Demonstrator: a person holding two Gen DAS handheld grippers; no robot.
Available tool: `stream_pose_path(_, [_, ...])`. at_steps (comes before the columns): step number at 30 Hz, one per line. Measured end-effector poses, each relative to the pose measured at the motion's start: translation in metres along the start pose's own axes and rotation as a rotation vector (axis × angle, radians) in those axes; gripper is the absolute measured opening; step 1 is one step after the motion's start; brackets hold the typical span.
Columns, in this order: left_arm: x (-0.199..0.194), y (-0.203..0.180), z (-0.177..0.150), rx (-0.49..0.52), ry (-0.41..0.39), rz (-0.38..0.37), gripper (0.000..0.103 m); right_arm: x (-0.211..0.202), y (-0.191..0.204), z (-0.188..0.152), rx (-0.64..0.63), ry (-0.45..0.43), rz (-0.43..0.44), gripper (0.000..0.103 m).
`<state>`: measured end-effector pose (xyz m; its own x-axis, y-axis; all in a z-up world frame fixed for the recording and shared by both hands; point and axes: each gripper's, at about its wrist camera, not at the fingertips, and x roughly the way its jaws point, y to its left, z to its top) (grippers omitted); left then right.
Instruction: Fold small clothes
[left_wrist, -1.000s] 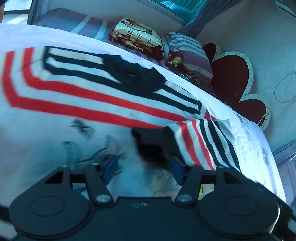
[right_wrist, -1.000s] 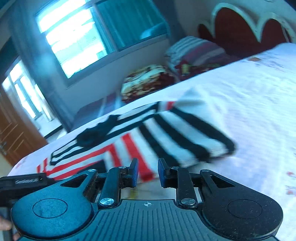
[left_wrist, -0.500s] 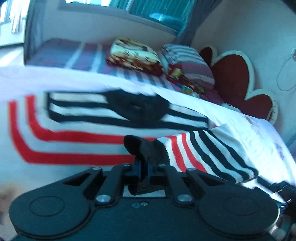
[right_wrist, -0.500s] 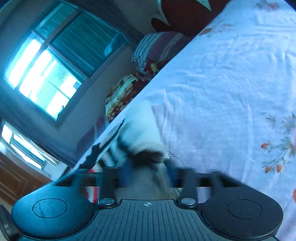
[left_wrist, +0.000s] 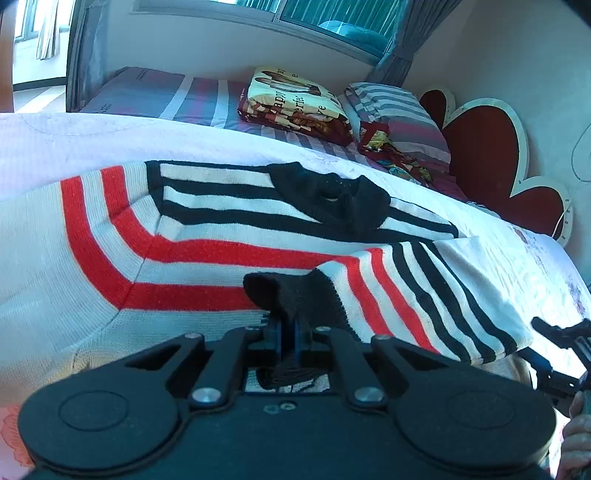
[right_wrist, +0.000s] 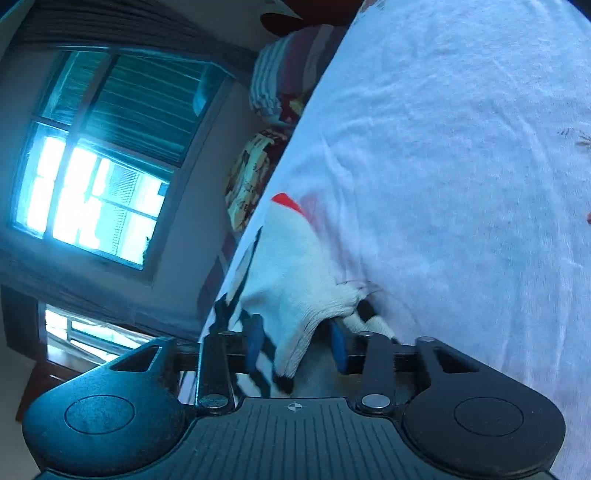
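So we're mid-fold on the striped sweater (left_wrist: 207, 236), which is spread flat on the bed (left_wrist: 110, 133) with its black collar (left_wrist: 332, 199) up around 12 o'clock in the left wrist view. The left gripper (left_wrist: 290, 332) is pinched fully closed on the black cuff (left_wrist: 291, 295) of the sleeve (left_wrist: 417, 295), and that sleeve is already lying across the body, running off toward 3 o'clock.

Over on the right wrist view, the right gripper (right_wrist: 297, 345) has just been closing. Its blue pads (right_wrist: 254, 341) still sit a bit apart, with a bunched wad of the white knit between them, near the sleeve's shoulder end from the look of it. We honestly can't tell if the pads are biting yet or just bracketing the fabric.

Our read: this is the sleeve-in step. Next we'd want both grips firm, then carry the sleeve further over the torso toward 9 o'clock and lay it flat, keeping the two ends level so it doesn't twist or drag the body out of shape.
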<state>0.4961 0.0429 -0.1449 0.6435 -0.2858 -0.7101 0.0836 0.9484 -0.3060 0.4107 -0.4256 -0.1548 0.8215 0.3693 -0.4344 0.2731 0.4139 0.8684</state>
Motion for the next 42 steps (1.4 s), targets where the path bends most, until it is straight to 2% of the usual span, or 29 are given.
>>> stream_pose_path(1, [0.0,0.0,0.0,0.0,-0.001,0.0,0.005,0.002,0.0,0.002,-0.012,0.006,-0.025,0.02])
stream_pose_path(2, [0.0,0.001,0.001,0.003,-0.003,-0.001,0.005,0.004,0.002,0.004,-0.035,0.01,-0.049,0.009])
stream_pose_path(3, [-0.002,0.0,0.003,0.011,-0.013,-0.005,0.005,0.004,0.004,0.003,-0.062,0.009,-0.062,0.007])
stream_pose_path(7, [-0.009,-0.001,0.008,0.051,-0.032,-0.004,0.005,-0.006,0.015,-0.009,-0.139,-0.019,-0.046,0.007])
stream_pose_path(10, [0.001,0.003,0.004,0.057,0.01,0.024,0.005,0.003,0.013,-0.017,-0.175,0.009,-0.115,0.007])
stream_pose_path(14, [0.006,0.001,0.0,0.096,0.011,0.034,0.008,0.004,0.013,-0.021,-0.216,0.018,-0.127,0.007])
stream_pose_path(15, [0.003,0.001,0.001,0.104,0.012,0.048,0.02,0.002,0.016,-0.022,-0.24,0.032,-0.135,0.007])
stream_pose_path(16, [-0.003,0.003,0.002,0.1,-0.003,0.083,0.037,-0.002,0.02,-0.022,-0.267,0.048,-0.149,0.007])
stream_pose_path(18, [-0.022,0.006,0.0,0.112,-0.085,0.169,0.055,-0.026,0.033,-0.026,-0.374,-0.007,-0.152,0.007])
stream_pose_path(19, [-0.033,0.005,0.0,0.125,-0.124,0.17,0.054,-0.037,0.042,-0.028,-0.451,-0.039,-0.143,0.007])
stream_pose_path(20, [-0.037,0.0,0.001,0.136,-0.129,0.15,0.053,-0.041,0.051,-0.028,-0.519,-0.053,-0.151,0.007])
stream_pose_path(23, [-0.031,-0.038,0.001,0.264,-0.137,0.108,0.051,-0.024,0.067,-0.03,-0.653,-0.035,-0.195,0.007])
stream_pose_path(25, [-0.013,-0.058,-0.003,0.301,-0.108,0.087,0.052,-0.001,0.069,-0.033,-0.719,0.009,-0.227,0.007])
stream_pose_path(26, [-0.001,-0.061,-0.005,0.303,-0.08,0.092,0.052,0.015,0.064,-0.036,-0.755,0.062,-0.29,0.005])
stream_pose_path(27, [0.014,-0.06,-0.009,0.299,-0.032,0.116,0.053,0.025,0.055,-0.038,-0.784,0.099,-0.3,0.0])
stream_pose_path(29, [0.019,-0.053,-0.016,0.298,-0.05,0.113,0.055,0.023,0.056,-0.039,-0.833,0.104,-0.295,0.0])
stream_pose_path(30, [0.015,-0.053,-0.013,0.29,-0.047,0.112,0.053,0.02,0.06,-0.038,-0.852,0.105,-0.288,0.0])
stream_pose_path(32, [0.008,-0.058,-0.007,0.275,-0.091,0.111,0.051,0.017,0.065,-0.032,-0.863,0.075,-0.228,0.0])
stream_pose_path(34, [0.013,-0.067,-0.001,0.272,-0.092,0.102,0.051,0.032,0.071,-0.023,-0.863,0.08,-0.225,0.0])
stream_pose_path(38, [0.036,-0.093,0.009,0.297,-0.081,0.095,0.051,0.072,0.09,-0.025,-0.918,0.125,-0.157,0.0])
stream_pose_path(40, [0.042,-0.108,0.012,0.318,-0.103,0.09,0.051,0.091,0.101,-0.032,-0.958,0.173,-0.094,0.0])
stream_pose_path(42, [0.055,-0.113,0.015,0.319,-0.093,0.09,0.051,0.112,0.105,-0.041,-1.019,0.221,-0.08,0.0])
